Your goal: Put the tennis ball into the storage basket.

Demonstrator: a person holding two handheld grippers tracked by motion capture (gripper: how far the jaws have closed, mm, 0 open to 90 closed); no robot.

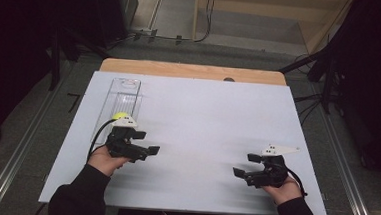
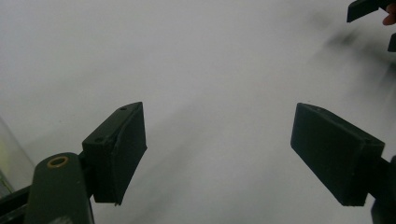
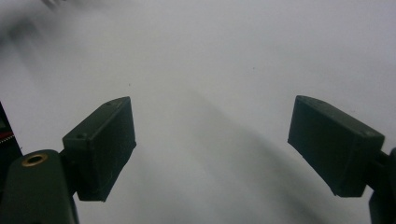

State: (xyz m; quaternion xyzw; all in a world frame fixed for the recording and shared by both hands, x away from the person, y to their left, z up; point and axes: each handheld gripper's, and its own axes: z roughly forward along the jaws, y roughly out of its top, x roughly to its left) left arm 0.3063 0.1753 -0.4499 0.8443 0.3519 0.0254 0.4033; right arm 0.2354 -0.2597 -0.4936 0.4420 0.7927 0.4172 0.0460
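Both grippers — left (image 1: 146,150), right (image 1: 245,165) — point inward over the table (image 1: 203,118), jaws apart.

White board (image 1: 202,123), black left tongs (image 1: 147,150), black right tongs (image 1: 245,164), clear tray (image 1: 123,98), yellow-green ball (image 1: 120,116), tan table edge (image 1: 190,70)

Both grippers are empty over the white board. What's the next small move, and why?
Probably swing the left gripper back toward the yellow-green ball in the clear tray. Its jaws stand open and empty, that ball lies just behind it, and the right gripper is farther off.
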